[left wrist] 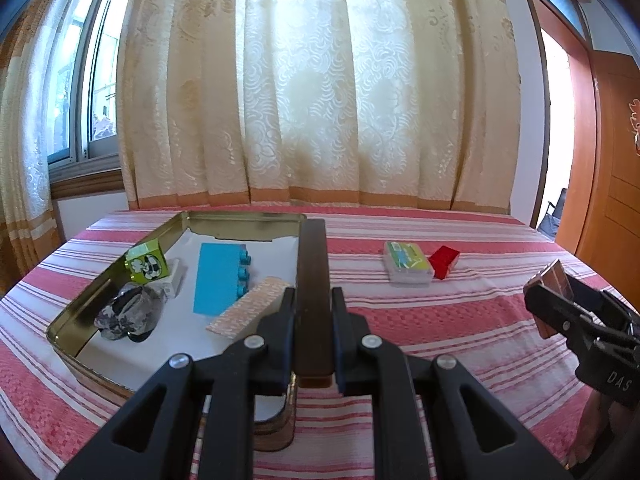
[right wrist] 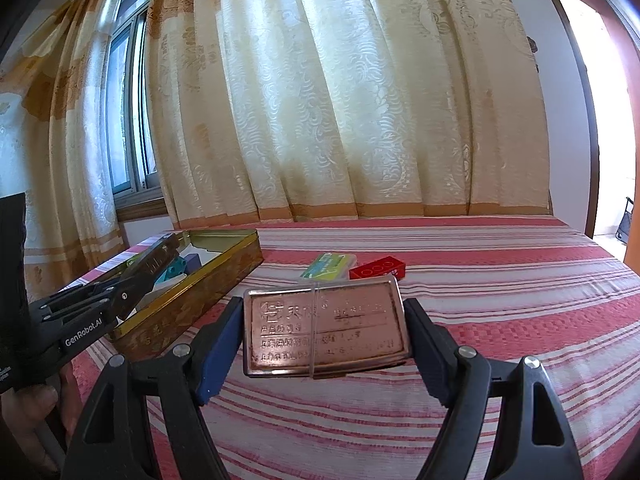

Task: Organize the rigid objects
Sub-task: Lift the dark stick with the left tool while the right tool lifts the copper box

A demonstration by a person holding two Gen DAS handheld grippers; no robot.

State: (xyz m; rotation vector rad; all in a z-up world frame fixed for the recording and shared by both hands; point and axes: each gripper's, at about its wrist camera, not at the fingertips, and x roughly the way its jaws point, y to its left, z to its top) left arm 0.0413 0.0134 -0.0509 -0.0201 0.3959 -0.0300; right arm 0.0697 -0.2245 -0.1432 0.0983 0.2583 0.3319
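Copper tin [right wrist: 326, 326]: held above the striped surface [right wrist: 500, 300], right of the tray.
Right gripper [right wrist: 320, 340] clamps its 2 short ends; left gripper [left wrist: 312, 304] closed on gold tray [left wrist: 80, 312] wall.

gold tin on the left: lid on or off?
Off. The gold tin is open-topped; the blue brick and green cube show inside. No lid visible anywhere.
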